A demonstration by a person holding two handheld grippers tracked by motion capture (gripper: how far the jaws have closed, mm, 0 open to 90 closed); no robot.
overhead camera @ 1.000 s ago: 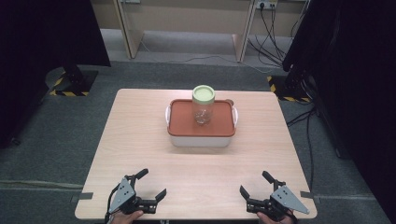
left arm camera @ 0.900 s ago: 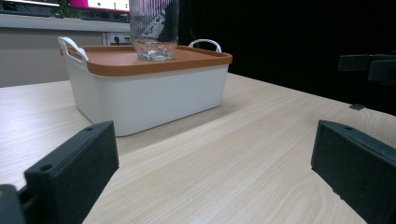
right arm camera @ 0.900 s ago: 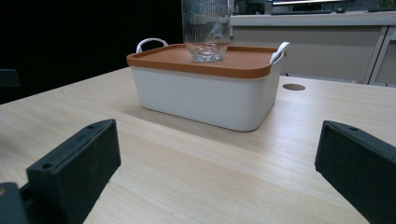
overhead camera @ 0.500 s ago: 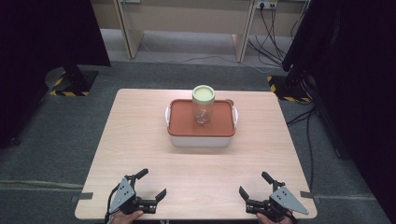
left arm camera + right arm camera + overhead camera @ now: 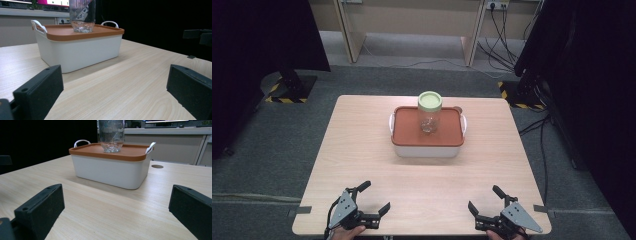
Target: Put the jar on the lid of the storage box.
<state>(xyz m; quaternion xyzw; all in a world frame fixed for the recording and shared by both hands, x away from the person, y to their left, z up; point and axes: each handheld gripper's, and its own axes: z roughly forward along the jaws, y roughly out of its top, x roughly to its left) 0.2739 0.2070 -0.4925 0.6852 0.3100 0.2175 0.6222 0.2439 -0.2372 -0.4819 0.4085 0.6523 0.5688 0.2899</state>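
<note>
The high view looks forward and down from above the near edge of the surface [image 5: 362, 150], taking in all four edges from well back. The left gripper view sits low by the near left corner, the right gripper view low by the near right corner; both look toward the middle. All three views share the white box [image 5: 427, 148] [image 5: 77, 52] [image 5: 110, 171] and glass jar [image 5: 430, 112] [image 5: 82, 15] [image 5: 111, 135].

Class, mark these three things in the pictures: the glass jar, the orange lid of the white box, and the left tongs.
glass jar [image 5: 430, 116], high view, on its clear wall.
orange lid [image 5: 407, 130], high view, on its bare left part.
left tongs [image 5: 374, 197], high view, midway between the fingertips.
</note>
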